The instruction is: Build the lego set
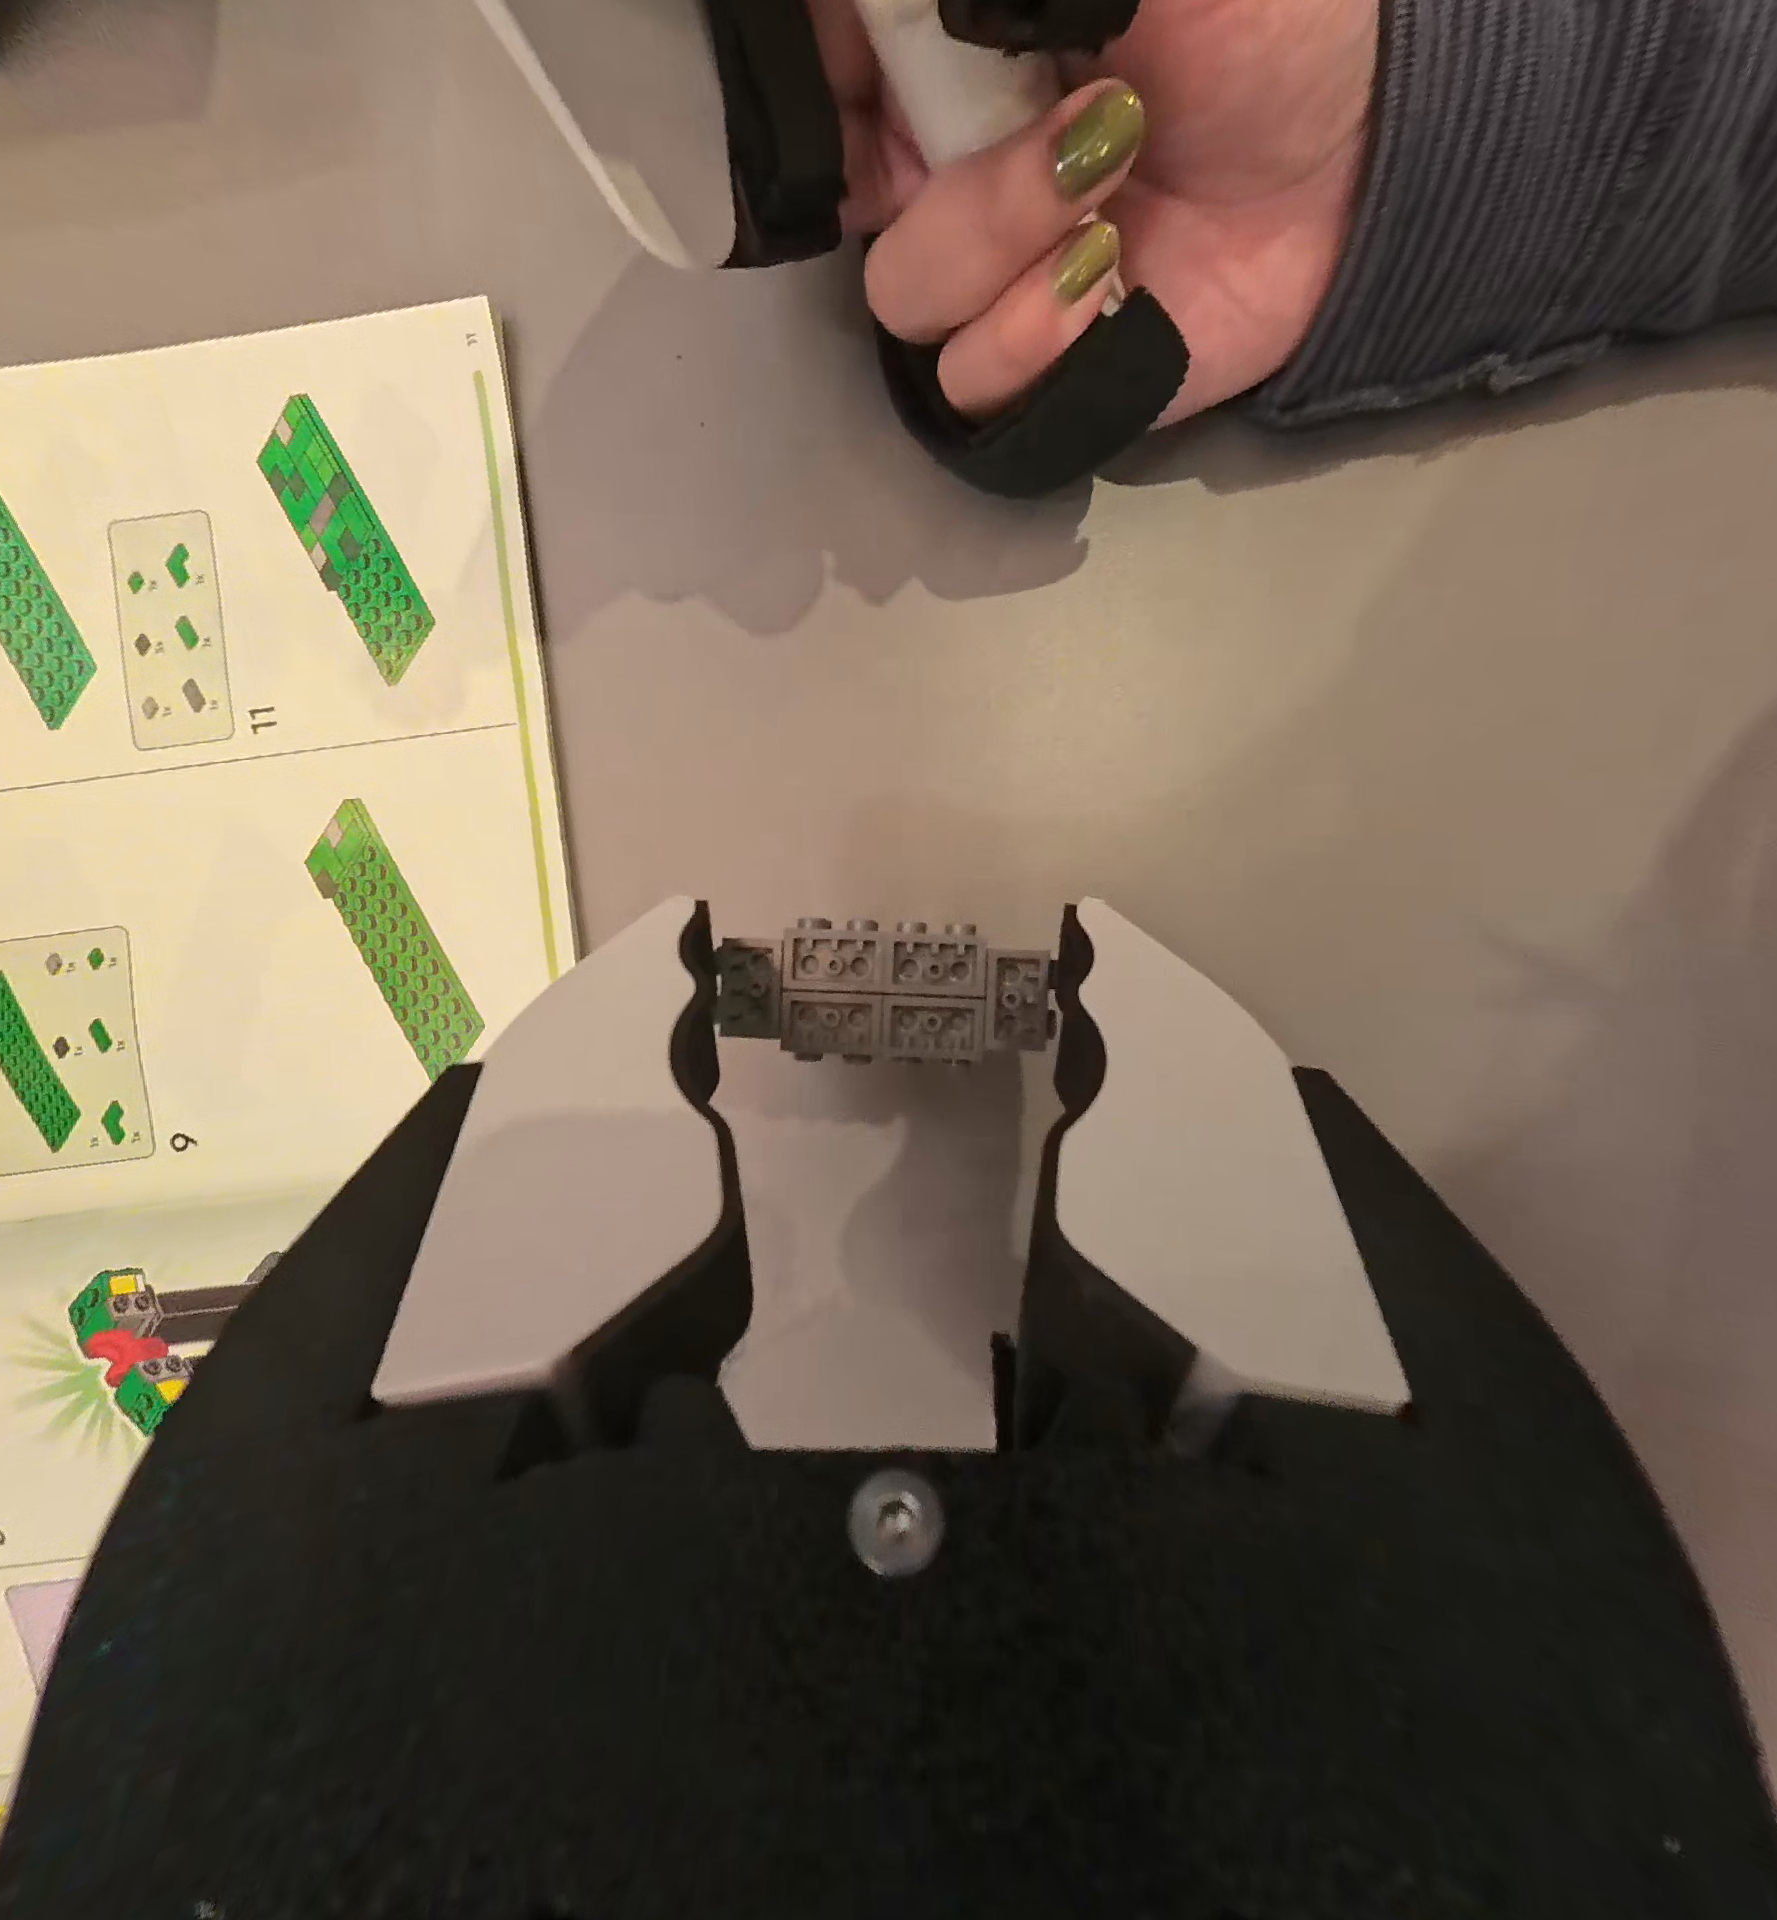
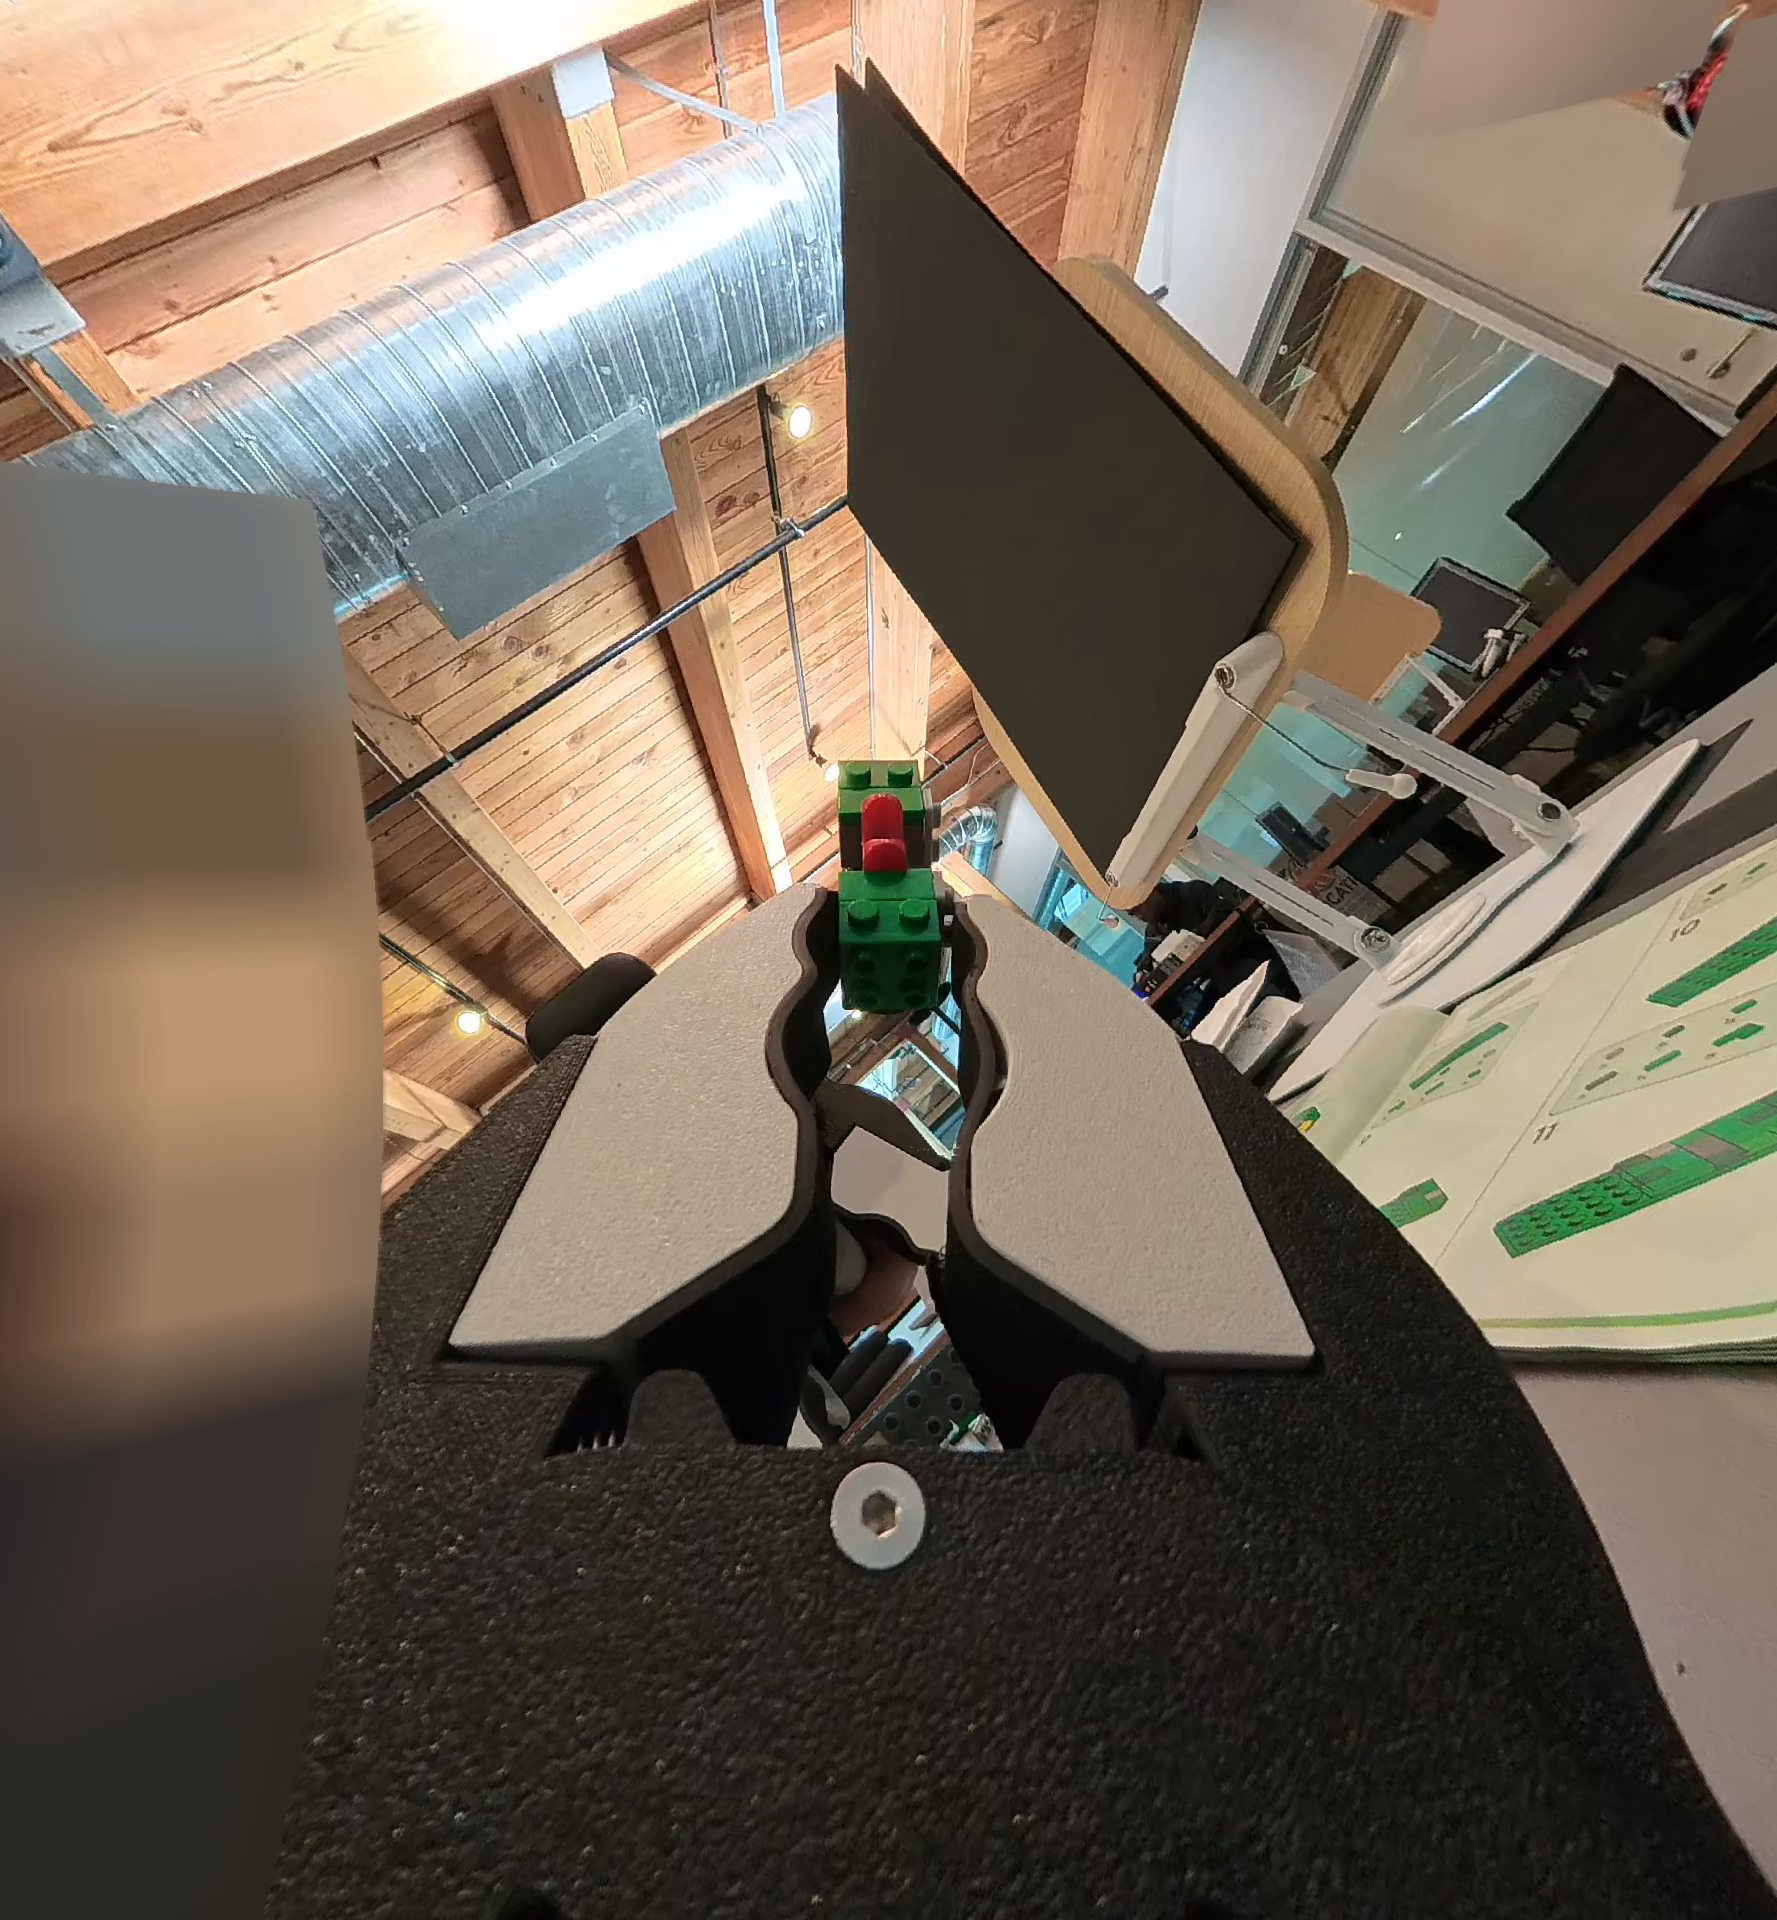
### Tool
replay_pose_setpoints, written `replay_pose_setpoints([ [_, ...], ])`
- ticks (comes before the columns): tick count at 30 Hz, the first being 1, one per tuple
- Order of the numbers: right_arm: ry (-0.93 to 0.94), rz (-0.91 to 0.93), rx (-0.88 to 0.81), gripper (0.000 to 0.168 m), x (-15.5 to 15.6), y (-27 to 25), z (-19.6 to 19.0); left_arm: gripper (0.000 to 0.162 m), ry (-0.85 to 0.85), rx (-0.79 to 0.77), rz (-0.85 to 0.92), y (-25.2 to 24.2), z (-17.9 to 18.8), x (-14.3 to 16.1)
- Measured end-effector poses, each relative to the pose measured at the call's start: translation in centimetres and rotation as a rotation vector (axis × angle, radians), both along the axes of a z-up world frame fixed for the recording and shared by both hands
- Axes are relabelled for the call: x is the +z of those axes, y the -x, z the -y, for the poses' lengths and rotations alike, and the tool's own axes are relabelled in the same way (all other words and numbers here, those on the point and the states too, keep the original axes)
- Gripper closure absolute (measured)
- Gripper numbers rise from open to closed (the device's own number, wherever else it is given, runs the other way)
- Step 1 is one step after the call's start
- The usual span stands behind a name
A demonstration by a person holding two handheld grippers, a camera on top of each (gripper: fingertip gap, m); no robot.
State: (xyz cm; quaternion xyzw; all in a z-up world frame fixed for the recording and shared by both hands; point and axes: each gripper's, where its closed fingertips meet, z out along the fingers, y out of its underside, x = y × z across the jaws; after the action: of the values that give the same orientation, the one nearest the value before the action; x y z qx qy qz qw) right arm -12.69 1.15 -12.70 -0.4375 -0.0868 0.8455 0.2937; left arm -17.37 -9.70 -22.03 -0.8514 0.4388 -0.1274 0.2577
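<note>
In the left wrist view my left gripper (image 1: 884, 987) is shut on a grey brick assembly (image 1: 884, 992), held by its two ends above the grey table (image 1: 1279, 779). It is made of several grey bricks with studs at top and bottom. In the right wrist view my right gripper (image 2: 889, 956) points up toward the ceiling and is shut on a green brick assembly (image 2: 889, 951) with a red piece (image 2: 879, 831) between its two green blocks. The open instruction booklet (image 1: 219, 779) lies on the table at the left, and shows at the right of the right wrist view (image 2: 1642, 1122).
A person's hand (image 1: 1123, 229) in a grey sleeve grips the other gripper's handle at the top of the left wrist view. A tilted dark screen on a white arm (image 2: 1050, 499) stands beyond the right gripper. A wooden ceiling and a metal duct (image 2: 427, 364) are overhead.
</note>
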Motion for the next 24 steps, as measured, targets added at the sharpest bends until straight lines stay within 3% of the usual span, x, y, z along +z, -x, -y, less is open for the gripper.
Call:
replay_pose_setpoints([
  [16, -0.006, 0.005, 0.004, 0.149, 0.0, 0.1, 0.1, 0.100, -0.045, -0.019, -0.001, -0.4, -0.3, 0.4],
  [19, -0.017, 0.013, 0.006, 0.149, 0.1, 0.1, 0.4, 0.100, -0.275, 0.010, 0.027, -0.3, -1.8, 2.5],
  [24, 0.040, -0.008, 0.046, 0.149, 1.2, 0.1, 1.3, 0.100, -0.872, 0.095, 0.246, -0.8, -3.1, 9.5],
])
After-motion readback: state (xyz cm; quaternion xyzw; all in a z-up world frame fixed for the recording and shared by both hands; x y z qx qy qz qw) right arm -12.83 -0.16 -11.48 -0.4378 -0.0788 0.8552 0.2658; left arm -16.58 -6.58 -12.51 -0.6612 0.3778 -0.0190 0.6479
